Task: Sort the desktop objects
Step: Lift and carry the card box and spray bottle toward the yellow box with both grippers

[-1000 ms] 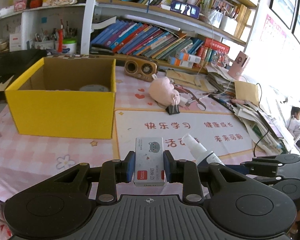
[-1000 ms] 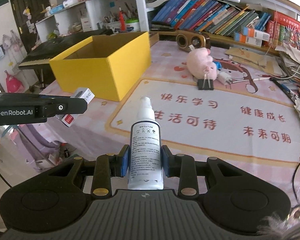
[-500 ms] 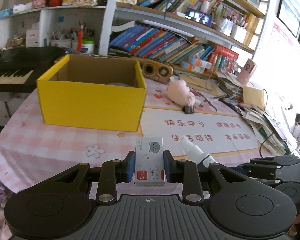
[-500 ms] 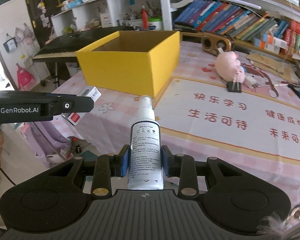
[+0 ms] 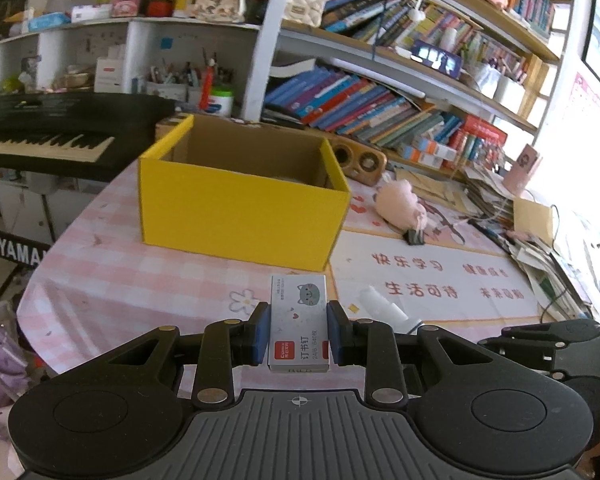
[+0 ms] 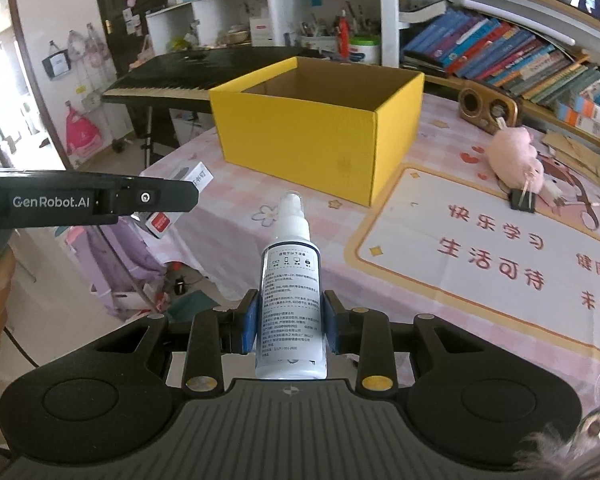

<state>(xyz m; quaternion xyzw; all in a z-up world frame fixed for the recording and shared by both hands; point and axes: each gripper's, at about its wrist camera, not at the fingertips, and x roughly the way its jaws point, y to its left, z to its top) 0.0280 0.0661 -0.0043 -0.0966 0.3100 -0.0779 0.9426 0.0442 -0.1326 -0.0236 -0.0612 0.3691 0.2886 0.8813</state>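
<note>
Carrying two desk items at once toward the yellow box [image 6: 320,136] near the table's far left edge, each clamped for a drop into its open top. Left gripper [image 5: 299,334] closed on a small staple box [image 5: 299,322], blue pads pressing its long sides, printed face up: a grey cat drawing, a red brand patch too small to read, the characters 订书钉 and "24/6". Right gripper [image 6: 288,322] closed on a white spray bottle [image 6: 290,300], held low on the body with the nozzle pointing forward, label toward the camera; icons of glasses and screens along its top suggest a lens or screen cleaner, fine print below illegible. Both held off the table [image 6: 292,208], over its near edge, short of the box; release judged not yet due. Seen from the right wrist, "GenRobot.AI" in white along the side of the left gripper. On the desk mat [image 6: 500,248], red characters 快乐学习, 生活可待 and part of 健康成长. Still out near the table's back edge: a pink plush toy [image 6: 516,156] with a black binder clip [image 6: 522,200] beside it. "YAMAHA", cut off, on the keyboard [image 5: 40,140] past the left edge.
</note>
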